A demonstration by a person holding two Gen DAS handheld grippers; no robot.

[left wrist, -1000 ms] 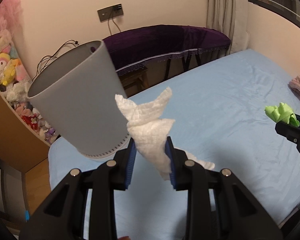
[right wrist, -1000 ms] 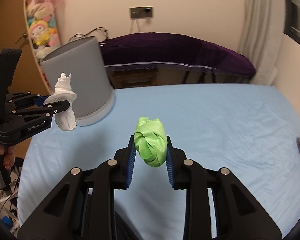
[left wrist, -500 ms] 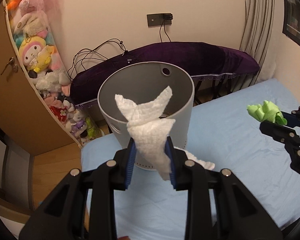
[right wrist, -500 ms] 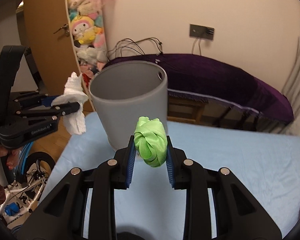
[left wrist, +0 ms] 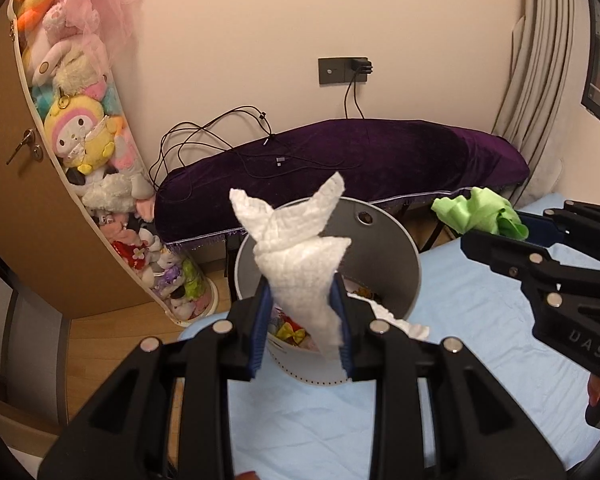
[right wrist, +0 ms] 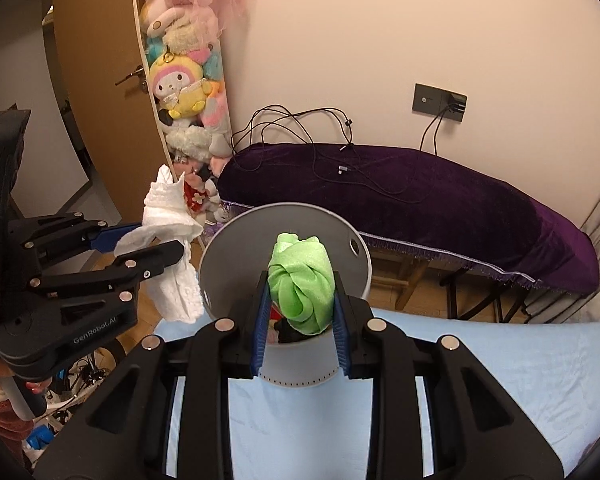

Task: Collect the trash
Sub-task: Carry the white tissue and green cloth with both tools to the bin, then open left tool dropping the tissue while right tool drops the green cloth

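The gray bin (right wrist: 284, 280) stands on the blue bed (right wrist: 500, 364) with colorful scraps inside. The left claw (left wrist: 302, 322) squeezes a white tissue (left wrist: 300, 256). The right claw (right wrist: 300, 320), at 3 o'clock, squeezes a green wad (right wrist: 300, 280) over the bin.

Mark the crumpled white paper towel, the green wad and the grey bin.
crumpled white paper towel (left wrist: 300, 268), left wrist view, its middle
green wad (right wrist: 302, 286), right wrist view, its front
grey bin (right wrist: 236, 256), right wrist view, inner wall

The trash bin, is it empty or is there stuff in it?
Not empty. Down inside the grey bin colourful scraps lie at the bottom.
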